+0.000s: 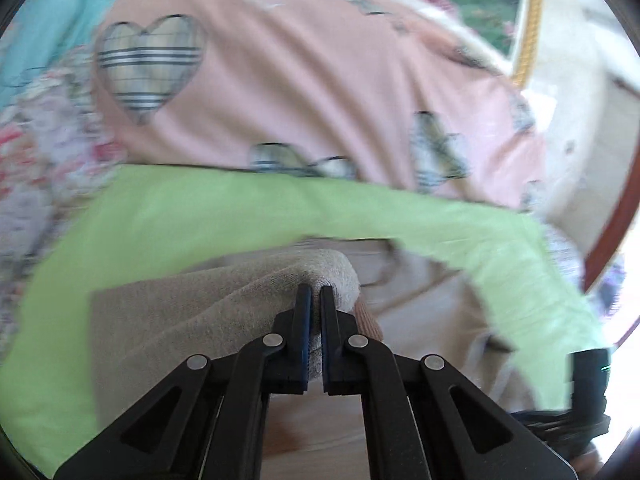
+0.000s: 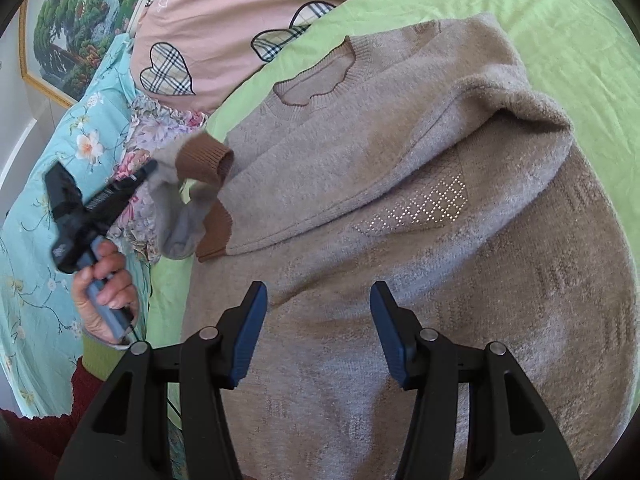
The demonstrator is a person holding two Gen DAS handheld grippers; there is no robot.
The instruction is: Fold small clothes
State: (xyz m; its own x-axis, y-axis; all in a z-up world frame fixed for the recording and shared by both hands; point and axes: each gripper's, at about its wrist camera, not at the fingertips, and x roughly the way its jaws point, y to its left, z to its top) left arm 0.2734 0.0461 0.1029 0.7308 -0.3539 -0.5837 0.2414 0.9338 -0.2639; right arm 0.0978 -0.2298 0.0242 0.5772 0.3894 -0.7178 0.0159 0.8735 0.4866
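Folding is partway: the beige knit sweater [image 2: 400, 208] has one sleeve laid across its chest (brown cuff), the left gripper [image 1: 315, 294] pinches the other sleeve, and the right gripper [image 2: 318, 300] hovers wide open, empty.

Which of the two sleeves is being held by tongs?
The sleeve at the sweater's edge beside the floral bedding, brown cuff dangling: the left tongs pinch it. The other sleeve lies folded across the chest, untouched.

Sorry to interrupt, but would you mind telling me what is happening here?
A person is folding a beige sweater on a green sheet. The left gripper is shut on the sweater's sleeve, lifting it beside the body. The right gripper hovers open above the sweater's lower part, holding nothing.
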